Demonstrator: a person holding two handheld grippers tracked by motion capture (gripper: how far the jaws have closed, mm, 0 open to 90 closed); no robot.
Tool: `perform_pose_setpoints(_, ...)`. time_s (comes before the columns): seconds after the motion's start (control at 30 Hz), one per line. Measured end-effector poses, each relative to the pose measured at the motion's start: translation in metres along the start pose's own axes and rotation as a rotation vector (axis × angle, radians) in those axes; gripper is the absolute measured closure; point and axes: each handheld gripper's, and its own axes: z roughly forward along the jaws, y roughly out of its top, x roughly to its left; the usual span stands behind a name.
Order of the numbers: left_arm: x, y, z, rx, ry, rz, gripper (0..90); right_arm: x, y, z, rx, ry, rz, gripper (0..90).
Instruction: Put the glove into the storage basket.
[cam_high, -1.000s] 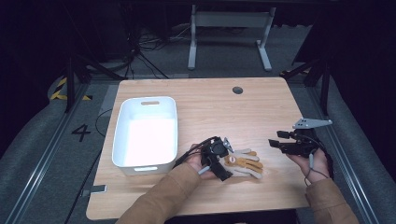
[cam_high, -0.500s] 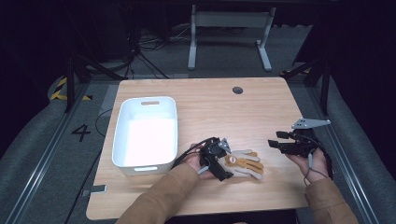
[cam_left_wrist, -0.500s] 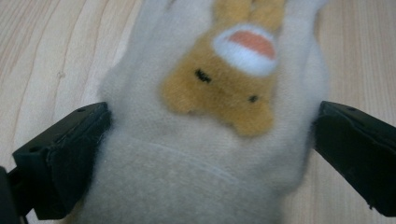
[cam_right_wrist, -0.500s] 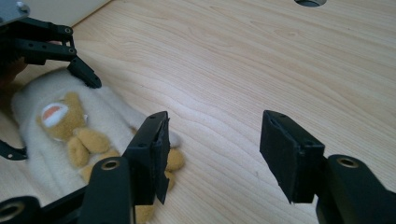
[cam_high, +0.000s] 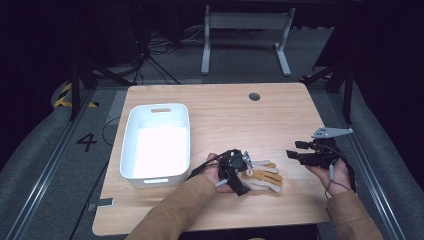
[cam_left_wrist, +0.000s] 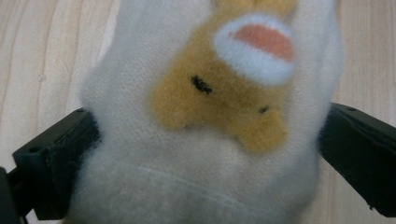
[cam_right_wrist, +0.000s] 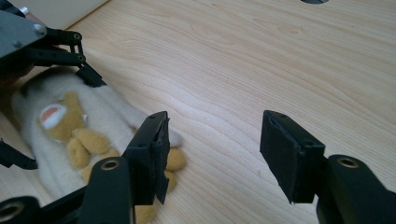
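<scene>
A white and tan plush toy lies on the wooden table, near its front edge. My left gripper holds it, one black jaw pressed into the fur on each side. In the left gripper view the plush toy bulges between those jaws, with its orange face and pink mouth showing. My right gripper hovers to the right of the toy, a short gap away. In the right gripper view its jaws stand open over bare wood, and the plush toy lies to their left.
A white plastic bin stands on the left part of the table, its inside bare. A round cable hole sits near the far edge. Dark floor, cables and a metal frame surround the table.
</scene>
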Motion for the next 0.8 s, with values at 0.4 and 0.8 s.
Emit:
perform_pose_setpoints(0.4, -0.003, 0.008, -0.001, 0.068, 0.039, 0.013, 6.9, -0.001, 0.000, 0.000, 0.001, -0.004, -0.001, 42.7)
perform_pose_setpoints(0.8, -0.006, 0.013, -0.013, 0.096, 0.069, -0.026, 56.7, 0.000, 0.000, 0.001, -0.001, -0.009, -0.002, 42.7)
